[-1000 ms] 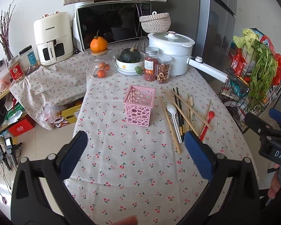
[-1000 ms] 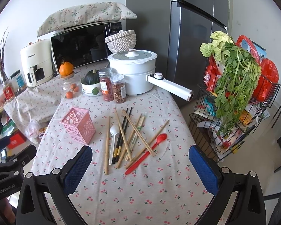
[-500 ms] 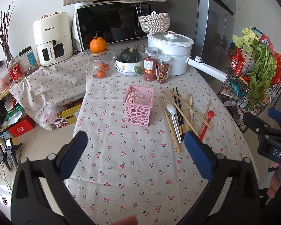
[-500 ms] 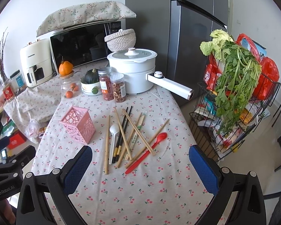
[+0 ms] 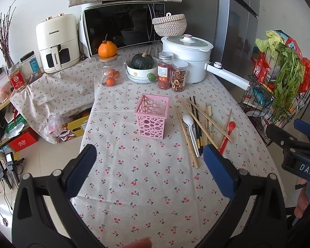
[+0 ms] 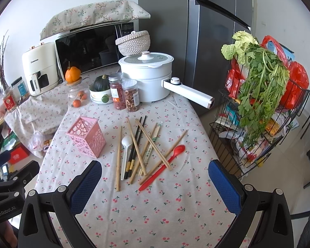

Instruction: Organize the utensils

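We hold left gripper (image 5: 148, 157) above near table edge, jaws spread wide, grasping nothing. Right gripper (image 6: 155, 173) likewise: jaws released, empty, poised just short of utensil pile. Ahead on cherry-print table (image 5: 146, 186): wooden and black chopsticks (image 6: 140, 144) strewn crosswise, white spoon (image 6: 126, 144) among them, red spoon (image 6: 165, 165) at pile's right edge. Pink perforated holder (image 5: 153, 115) stands upright, empty, just left of pile. White pot (image 6: 148, 78) and jars beyond.
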A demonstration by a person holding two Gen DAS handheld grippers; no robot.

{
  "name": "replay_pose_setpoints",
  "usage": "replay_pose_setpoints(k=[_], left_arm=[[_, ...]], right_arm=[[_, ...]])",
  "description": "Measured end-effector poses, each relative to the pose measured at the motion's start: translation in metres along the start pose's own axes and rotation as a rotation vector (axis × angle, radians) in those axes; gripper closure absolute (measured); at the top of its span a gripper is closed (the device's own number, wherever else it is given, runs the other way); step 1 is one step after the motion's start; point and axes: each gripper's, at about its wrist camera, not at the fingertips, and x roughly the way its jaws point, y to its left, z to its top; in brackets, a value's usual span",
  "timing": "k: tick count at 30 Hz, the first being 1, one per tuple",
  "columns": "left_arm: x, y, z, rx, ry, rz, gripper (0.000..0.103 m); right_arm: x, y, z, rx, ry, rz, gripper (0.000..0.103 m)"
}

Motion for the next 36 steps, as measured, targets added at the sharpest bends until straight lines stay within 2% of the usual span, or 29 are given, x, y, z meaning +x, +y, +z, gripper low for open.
replay_pose_setpoints(k=[36], left_arm=[[0.0024,0.0019,0.0007,0.014,0.000,0.008,0.001]], right_arm=[[0.0089,-0.0029,0.0015,0.006,0.044,0.005,0.000]])
